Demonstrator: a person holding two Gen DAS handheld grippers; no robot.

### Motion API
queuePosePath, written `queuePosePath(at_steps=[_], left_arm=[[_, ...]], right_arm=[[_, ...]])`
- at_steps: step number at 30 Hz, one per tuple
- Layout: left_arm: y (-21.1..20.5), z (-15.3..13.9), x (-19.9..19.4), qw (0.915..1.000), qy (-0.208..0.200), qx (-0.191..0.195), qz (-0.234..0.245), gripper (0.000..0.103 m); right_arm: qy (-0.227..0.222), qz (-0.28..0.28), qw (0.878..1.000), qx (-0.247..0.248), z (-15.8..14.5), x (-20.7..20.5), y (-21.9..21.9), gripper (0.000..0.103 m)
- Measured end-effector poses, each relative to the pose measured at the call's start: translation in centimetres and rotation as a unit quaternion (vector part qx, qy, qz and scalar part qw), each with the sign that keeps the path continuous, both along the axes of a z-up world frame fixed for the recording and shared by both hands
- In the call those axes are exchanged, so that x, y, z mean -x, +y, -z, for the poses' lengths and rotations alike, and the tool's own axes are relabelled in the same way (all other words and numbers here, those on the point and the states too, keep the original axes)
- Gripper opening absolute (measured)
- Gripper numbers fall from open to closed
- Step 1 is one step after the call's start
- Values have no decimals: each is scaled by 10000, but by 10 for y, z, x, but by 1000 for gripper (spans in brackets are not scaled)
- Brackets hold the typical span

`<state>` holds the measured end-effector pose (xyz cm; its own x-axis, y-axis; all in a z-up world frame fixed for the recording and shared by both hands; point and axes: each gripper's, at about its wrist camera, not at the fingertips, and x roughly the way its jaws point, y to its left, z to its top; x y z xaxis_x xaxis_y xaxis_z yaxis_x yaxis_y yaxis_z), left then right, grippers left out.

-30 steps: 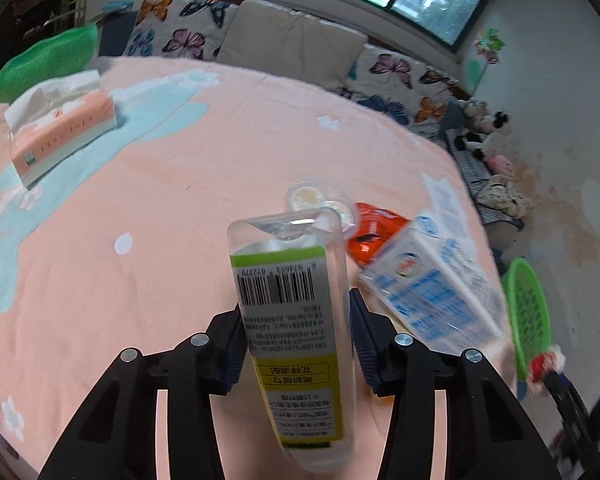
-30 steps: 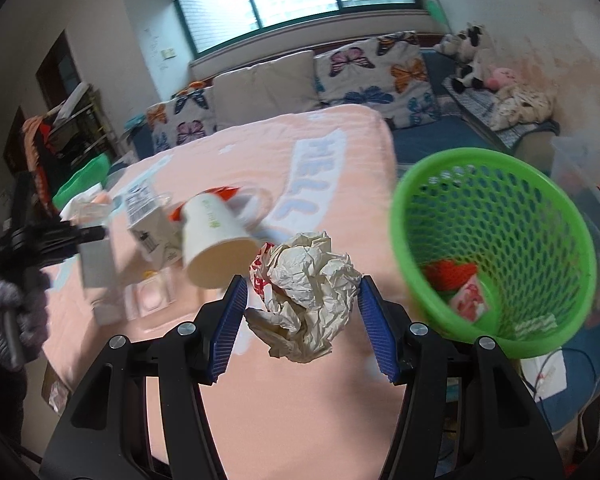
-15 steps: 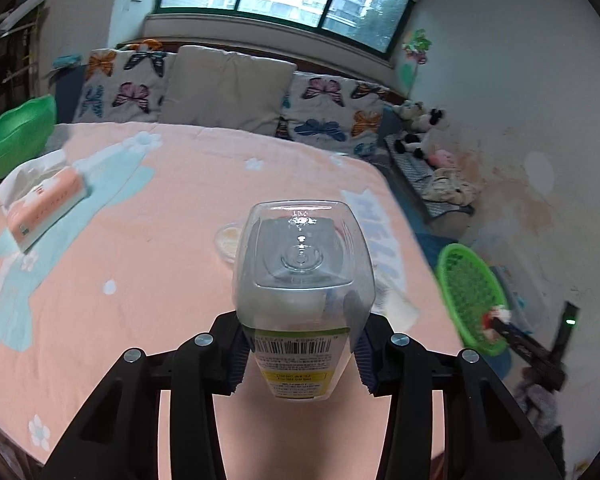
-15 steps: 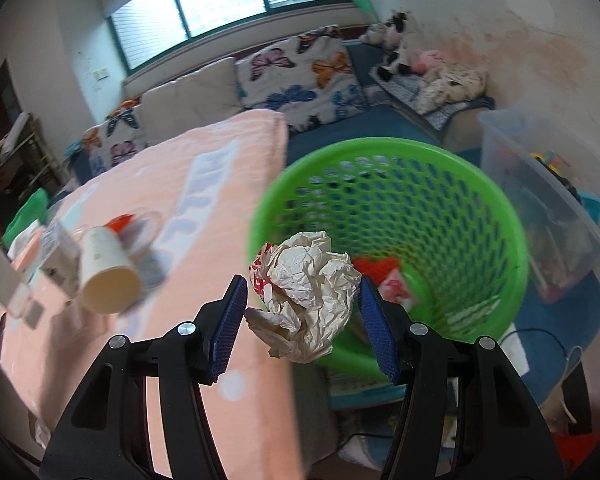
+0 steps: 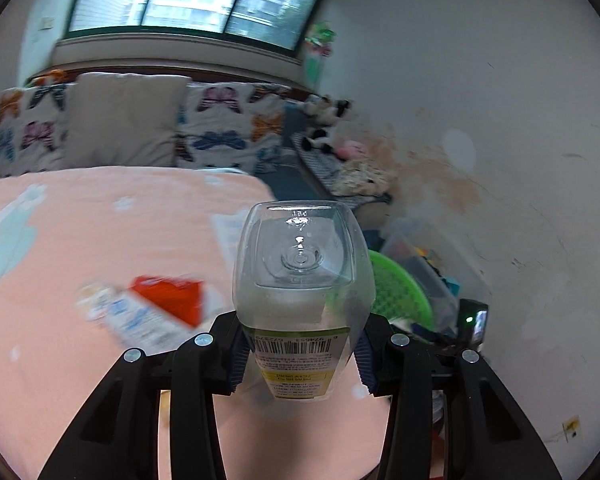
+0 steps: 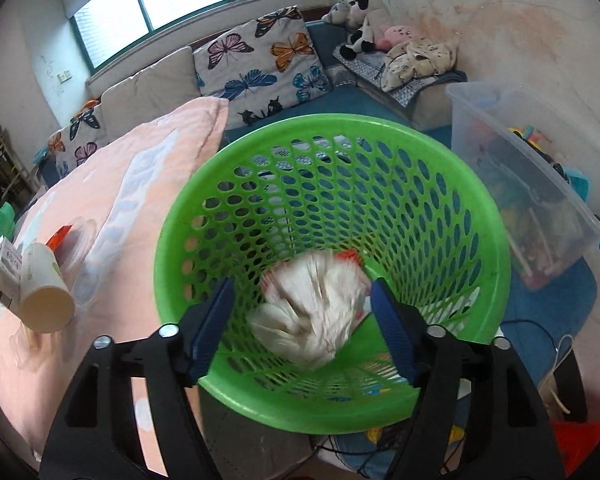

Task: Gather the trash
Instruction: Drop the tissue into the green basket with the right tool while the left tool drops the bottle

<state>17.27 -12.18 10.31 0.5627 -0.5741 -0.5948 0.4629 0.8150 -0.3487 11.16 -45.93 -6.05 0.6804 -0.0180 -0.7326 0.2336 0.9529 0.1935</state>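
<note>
My left gripper is shut on a clear plastic bottle with a yellow-green label, held bottom-forward above the table's right part. The green mesh basket shows behind it, off the table's edge. My right gripper is open right over the green basket. The crumpled white paper ball is blurred between the fingers, falling into the basket. On the table lie a paper cup, a milk carton and a red wrapper.
The table has a peach cloth. A sofa with butterfly cushions stands behind it. A clear storage box with toys stands right of the basket. Stuffed toys lie on the bench by the wall.
My right gripper moved over the basket, opened and let go of the paper ball, which is dropping in. My left gripper swung right with the bottle, toward the basket.
</note>
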Motion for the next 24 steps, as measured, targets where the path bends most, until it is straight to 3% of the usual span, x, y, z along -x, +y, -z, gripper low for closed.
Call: queuePosePath(at_steps=[9,14,24], left_arm=[[-113,22,-26,9970,23,-134,765,43],[-162,42,-39,9950,63,-319,948,43],[-224,85,-56,9908,311,-621,1159,43]], right_arm=[[-192,5,9997,142,-11,26,-11,80],[-311,3,9990,316,-15,46,-10,81],[-357,43,9989,309,-11,70,-15,86]])
